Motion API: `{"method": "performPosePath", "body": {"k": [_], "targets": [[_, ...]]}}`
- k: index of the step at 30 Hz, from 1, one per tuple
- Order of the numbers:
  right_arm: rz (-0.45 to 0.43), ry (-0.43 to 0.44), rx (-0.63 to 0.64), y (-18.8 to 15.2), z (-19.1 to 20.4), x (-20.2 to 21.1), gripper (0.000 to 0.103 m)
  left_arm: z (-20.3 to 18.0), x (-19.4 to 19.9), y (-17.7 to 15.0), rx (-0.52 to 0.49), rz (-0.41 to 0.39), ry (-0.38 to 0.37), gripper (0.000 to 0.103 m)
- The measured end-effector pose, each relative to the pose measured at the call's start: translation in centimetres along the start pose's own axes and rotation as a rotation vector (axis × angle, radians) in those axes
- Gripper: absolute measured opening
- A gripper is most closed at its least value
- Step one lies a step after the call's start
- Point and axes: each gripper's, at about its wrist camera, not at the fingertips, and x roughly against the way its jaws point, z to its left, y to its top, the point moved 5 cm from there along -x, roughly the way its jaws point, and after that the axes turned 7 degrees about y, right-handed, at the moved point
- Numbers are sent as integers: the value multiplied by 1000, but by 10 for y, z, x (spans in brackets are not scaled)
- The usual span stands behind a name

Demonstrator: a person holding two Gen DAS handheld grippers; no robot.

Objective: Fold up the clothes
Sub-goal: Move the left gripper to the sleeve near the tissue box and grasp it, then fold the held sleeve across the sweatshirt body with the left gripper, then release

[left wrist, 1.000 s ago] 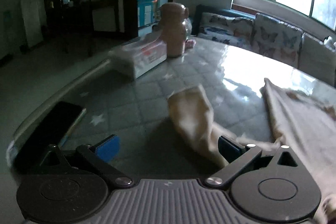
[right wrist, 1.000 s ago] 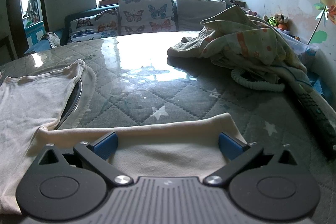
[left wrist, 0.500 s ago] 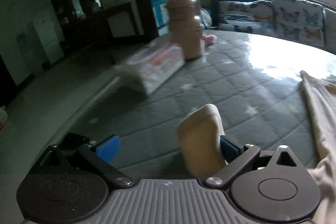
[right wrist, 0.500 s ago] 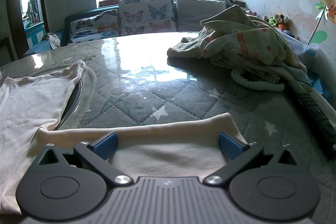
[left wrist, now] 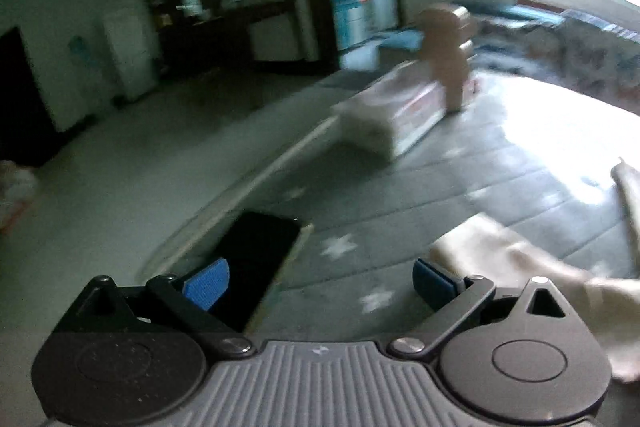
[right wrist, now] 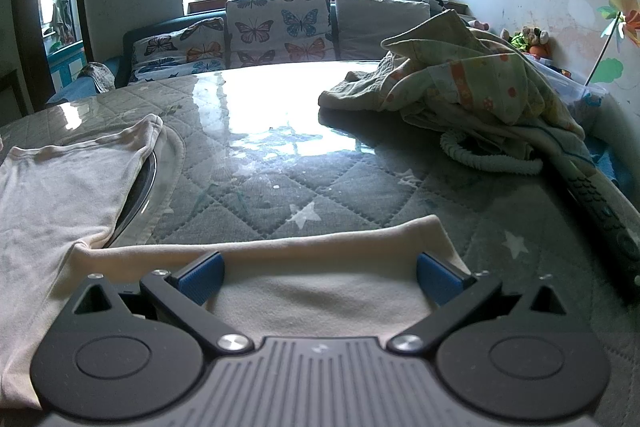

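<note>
While both tongs gape: I hold nothing.
Left tongs (left wrist: 320, 281): wide apart over the desk (left wrist: 500, 163); sleeve (left wrist: 492, 251) just beside the right finger, easily missed in this blur.
Phone (left wrist: 256, 259): near the desk edge; a sweep could knock it off, I judge.
Right tongs (right wrist: 320, 277): spread over the shirt (right wrist: 60, 187), which lies flat.
Pile (right wrist: 472, 83): far right, apart.

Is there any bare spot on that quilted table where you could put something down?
Yes: the shiny middle of the table, between the cream shirt and the heaped clothes. The remote crowds the right edge; the phone and tissue pack line the left.
</note>
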Motion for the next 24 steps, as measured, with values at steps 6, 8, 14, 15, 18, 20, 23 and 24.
{"method": "performPosePath", "body": {"k": [6, 8, 14, 15, 18, 20, 23, 24], "targets": [[0, 0, 0, 0, 0, 0, 103, -26, -16, 9, 50, 84, -167, 81], [0, 0, -1, 0, 0, 0, 103, -33, -24, 9, 60, 115, -190, 75], [-1, -1, 0, 0, 0, 0, 103, -37, -45, 1, 177, 233, -315, 30], [-1, -1, 0, 0, 0, 0, 103, -37, -47, 2, 193, 235, -325, 17], [-1, -2, 0, 0, 0, 0, 103, -37, -45, 11, 203, 196, -335, 7], [-1, -2, 0, 0, 0, 0, 103, -37, -37, 23, 203, 142, -342, 5], [-1, -2, 0, 0, 0, 0, 103, -35, -7, 48, 215, -6, -400, 5], [-1, -2, 0, 0, 0, 0, 103, -35, 1, 51, 204, -46, -414, 5]]}}
